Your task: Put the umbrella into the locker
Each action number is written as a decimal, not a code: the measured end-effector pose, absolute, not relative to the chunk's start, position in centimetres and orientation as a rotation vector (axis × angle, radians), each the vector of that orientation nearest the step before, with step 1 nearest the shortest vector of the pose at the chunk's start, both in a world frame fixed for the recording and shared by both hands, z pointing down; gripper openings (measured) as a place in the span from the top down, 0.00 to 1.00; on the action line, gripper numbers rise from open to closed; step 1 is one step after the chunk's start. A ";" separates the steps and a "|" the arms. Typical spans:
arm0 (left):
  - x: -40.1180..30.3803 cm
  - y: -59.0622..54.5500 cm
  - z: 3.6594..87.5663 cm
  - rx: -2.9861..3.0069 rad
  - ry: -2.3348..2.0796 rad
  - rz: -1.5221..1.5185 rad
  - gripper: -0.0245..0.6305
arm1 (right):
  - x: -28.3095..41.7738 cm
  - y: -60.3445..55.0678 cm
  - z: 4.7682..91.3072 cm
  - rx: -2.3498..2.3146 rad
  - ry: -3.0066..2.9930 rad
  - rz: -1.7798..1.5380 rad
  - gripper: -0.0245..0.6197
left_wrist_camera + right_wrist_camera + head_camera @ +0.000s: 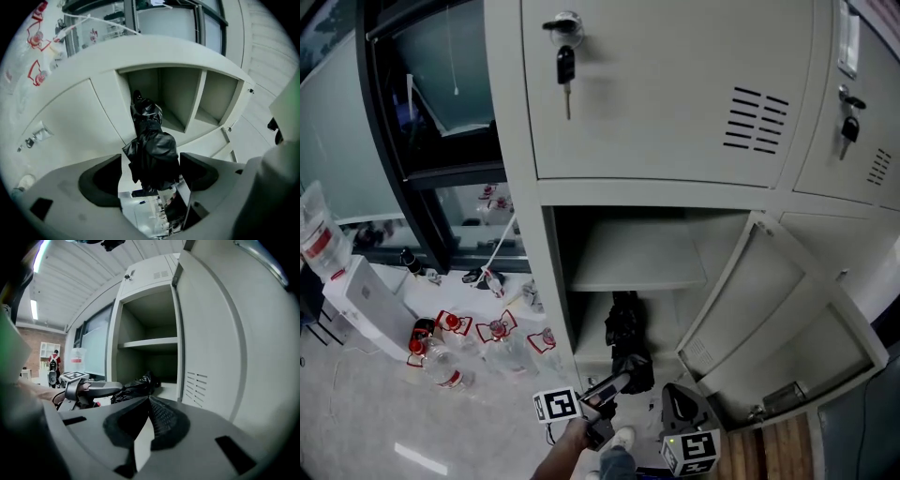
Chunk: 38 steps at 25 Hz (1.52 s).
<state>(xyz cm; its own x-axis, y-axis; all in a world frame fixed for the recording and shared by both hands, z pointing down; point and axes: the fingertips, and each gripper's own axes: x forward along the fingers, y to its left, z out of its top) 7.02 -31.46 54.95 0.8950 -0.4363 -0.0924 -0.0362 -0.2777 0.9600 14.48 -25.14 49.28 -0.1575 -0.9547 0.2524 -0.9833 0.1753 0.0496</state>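
Left gripper view shows your left gripper (151, 161) clamped on the black umbrella (149, 138), whose tip reaches into the open locker (180, 96). Your right gripper (149, 401) is closed on nothing.

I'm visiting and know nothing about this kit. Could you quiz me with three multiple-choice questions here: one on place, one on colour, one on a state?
1. Where is the far end of the umbrella?
A) on the floor
B) inside the open locker, below its shelf
C) above that shelf

2. The umbrella's colour?
A) black
B) red
C) yellow

3. The left hand-held gripper is:
A) open, empty
B) holding a key
C) shut on the umbrella

Answers: 1 B, its tip lies under the shelf; 2 A, the fabric is black; 3 C, the jaws press its sides.
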 end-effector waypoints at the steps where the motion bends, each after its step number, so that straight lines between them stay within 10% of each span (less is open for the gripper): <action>1: 6.1 -31.2 55.3 1.847 -0.411 -0.381 0.41 | 14.3 -24.9 49.2 1.874 -2.222 0.179 0.96; 7: 1.7 -29.7 54.4 2.072 -0.654 -0.327 0.45 | 12.9 -23.8 49.0 1.876 -2.230 0.162 0.96; 11: 0.9 -28.5 51.9 2.329 -0.731 -0.259 0.75 | 11.8 -23.2 48.7 1.866 -2.235 0.139 0.96; 17: 0.7 -27.5 49.5 2.368 -0.722 -0.294 0.93 | 10.8 -22.3 48.2 1.859 -2.247 0.119 0.96; 38: 0.1 -27.4 49.9 2.315 -0.714 -0.283 0.94 | 10.6 -21.7 48.1 1.860 -2.215 0.097 0.96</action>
<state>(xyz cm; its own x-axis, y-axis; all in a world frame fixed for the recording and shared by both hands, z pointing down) 0.15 -27.38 49.89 0.8252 -0.5648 -0.0050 -0.4147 -0.6119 0.6735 10.61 -21.68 48.07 -0.1564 -0.9606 0.2299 -0.9770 0.1846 0.1069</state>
